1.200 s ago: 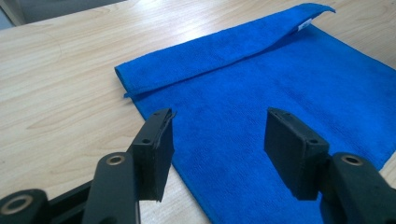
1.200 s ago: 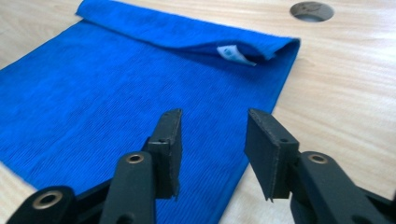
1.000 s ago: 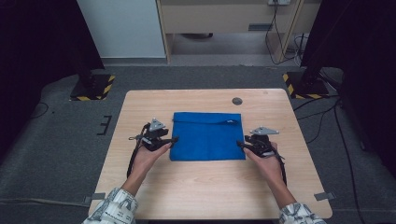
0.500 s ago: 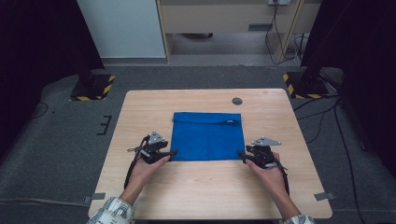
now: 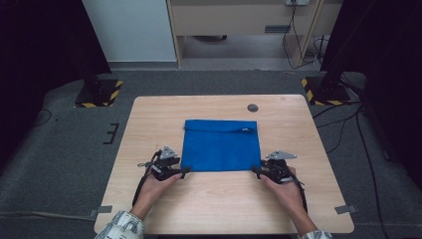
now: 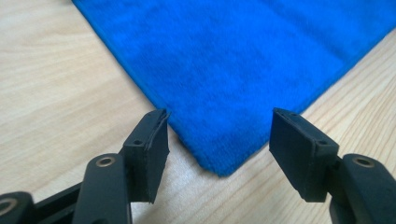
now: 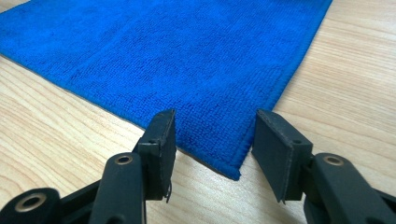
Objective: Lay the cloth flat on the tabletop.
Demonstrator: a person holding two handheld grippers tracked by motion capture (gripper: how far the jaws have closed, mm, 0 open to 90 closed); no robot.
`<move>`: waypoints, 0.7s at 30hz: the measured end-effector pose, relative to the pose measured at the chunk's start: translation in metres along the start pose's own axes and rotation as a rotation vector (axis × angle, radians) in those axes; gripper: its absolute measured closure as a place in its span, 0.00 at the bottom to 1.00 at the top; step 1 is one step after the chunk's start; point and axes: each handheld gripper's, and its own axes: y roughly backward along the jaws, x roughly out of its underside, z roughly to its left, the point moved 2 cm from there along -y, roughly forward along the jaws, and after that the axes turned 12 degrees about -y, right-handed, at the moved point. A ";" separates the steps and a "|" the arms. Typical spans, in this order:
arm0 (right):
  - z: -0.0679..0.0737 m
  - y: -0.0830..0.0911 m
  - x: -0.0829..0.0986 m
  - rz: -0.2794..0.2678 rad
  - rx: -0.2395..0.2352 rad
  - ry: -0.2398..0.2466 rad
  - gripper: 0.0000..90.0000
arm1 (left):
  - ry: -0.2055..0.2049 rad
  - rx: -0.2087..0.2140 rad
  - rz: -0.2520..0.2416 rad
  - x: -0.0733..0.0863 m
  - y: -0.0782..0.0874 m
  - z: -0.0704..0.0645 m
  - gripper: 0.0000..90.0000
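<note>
Blue cloth [image 5: 221,147], plain, on wooden table [image 5: 149,124]

cloth: blue microfibre towel [image 5: 221,145], folded rectangle
pose: flat on the table, hemmed edges, fold seam along far edge
position: mid-table, near corners toward the person

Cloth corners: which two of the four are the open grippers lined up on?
The two near corners of the blue cloth. The left gripper straddles the near-left one, the right gripper the near-right one. The far corners lie untended by the folded far edge.
</note>
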 end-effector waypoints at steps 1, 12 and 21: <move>0.000 0.000 0.000 0.001 0.003 0.001 0.53 | -0.003 0.005 0.005 0.000 -0.001 -0.001 0.42; 0.001 -0.002 -0.002 0.006 0.020 0.032 0.78 | -0.012 -0.015 0.033 0.001 -0.003 -0.002 0.62; 0.003 -0.007 -0.004 0.006 0.014 0.032 0.97 | 0.004 -0.015 0.054 -0.004 -0.006 0.000 0.90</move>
